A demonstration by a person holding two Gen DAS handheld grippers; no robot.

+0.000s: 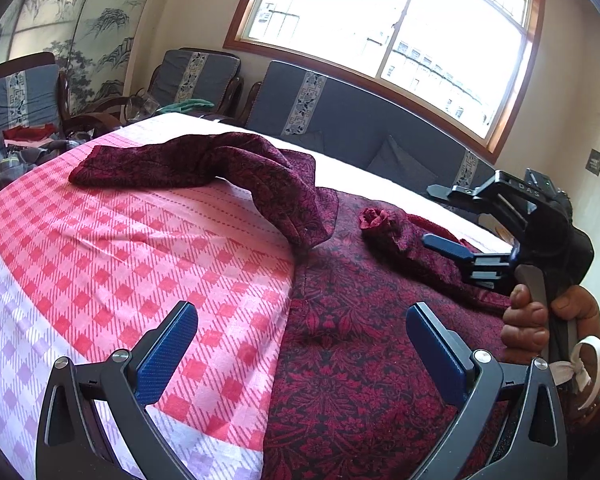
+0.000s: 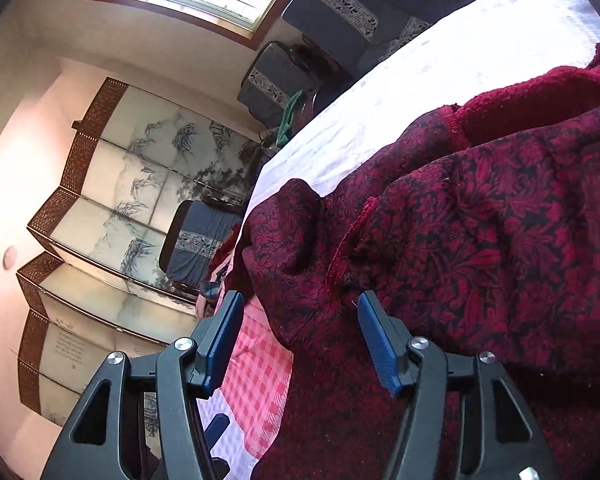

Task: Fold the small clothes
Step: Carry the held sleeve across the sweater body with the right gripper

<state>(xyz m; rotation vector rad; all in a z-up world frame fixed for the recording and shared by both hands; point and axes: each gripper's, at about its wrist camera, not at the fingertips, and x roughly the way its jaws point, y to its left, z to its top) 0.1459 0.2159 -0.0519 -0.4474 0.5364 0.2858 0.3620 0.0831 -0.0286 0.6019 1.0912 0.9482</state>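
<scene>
Right gripper point(image 2: 300, 344) apparently open over maroon garment point(image 2: 480, 240) on bed point(image 1: 120, 260).

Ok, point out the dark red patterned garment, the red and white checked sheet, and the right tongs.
Dark red patterned garment point(image 1: 352, 344): left wrist view, flat body panel.
Red and white checked sheet point(image 1: 148, 248): left wrist view, bare patch beside the garment.
Right tongs point(image 2: 300, 344): right wrist view, gap between the blue pads.

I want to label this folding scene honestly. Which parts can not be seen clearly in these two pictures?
- Dark red garment: left wrist view, lower part cut off by the bottom edge.
- Same garment, right wrist view: its far side runs past the right edge.
- Window: left wrist view, outside washed out by glare.
- Right hand-held gripper: its far finger is partly hidden by its own frame.
</scene>
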